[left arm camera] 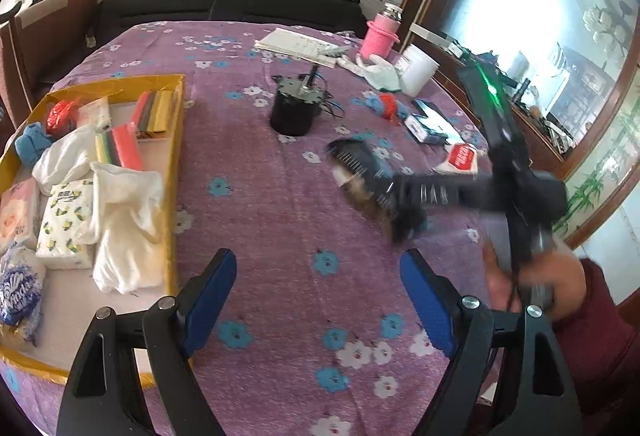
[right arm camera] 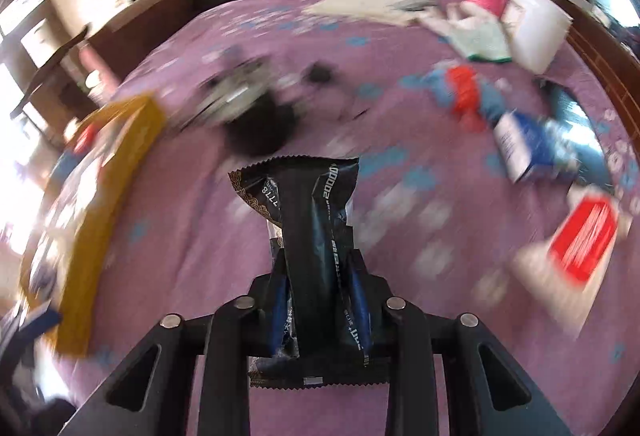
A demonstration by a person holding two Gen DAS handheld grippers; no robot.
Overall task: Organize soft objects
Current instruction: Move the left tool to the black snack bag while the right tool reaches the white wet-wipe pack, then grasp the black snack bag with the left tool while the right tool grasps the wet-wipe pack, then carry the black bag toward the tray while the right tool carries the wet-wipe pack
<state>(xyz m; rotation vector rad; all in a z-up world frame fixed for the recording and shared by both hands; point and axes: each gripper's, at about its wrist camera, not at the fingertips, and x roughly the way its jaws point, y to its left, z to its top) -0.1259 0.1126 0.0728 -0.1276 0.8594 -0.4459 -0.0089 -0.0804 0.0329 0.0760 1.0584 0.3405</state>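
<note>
My right gripper point(right arm camera: 320, 276) is shut on a dark soft packet point(right arm camera: 308, 203) and holds it above the purple flowered tablecloth point(right arm camera: 192, 220). In the left wrist view it shows blurred point(left arm camera: 368, 175) at the right with the packet. My left gripper point(left arm camera: 320, 276) is open and empty above the cloth, right of the yellow box point(left arm camera: 176, 139). The box holds tissue packs point(left arm camera: 66, 224), white plastic bags point(left arm camera: 128, 232), a blue cloth point(left arm camera: 32, 143) and a red bag point(left arm camera: 60, 113). A blue and red soft item point(left arm camera: 386, 105) lies on the cloth.
A black cylinder with wires point(left arm camera: 294, 105) stands mid-table. A pink bottle point(left arm camera: 378, 35), a white cup point(left arm camera: 418, 67), papers point(left arm camera: 300, 45), a white glove point(left arm camera: 376, 69), a blue and white box point(left arm camera: 424, 125) and a red and white pack point(left arm camera: 460, 157) lie at the far right.
</note>
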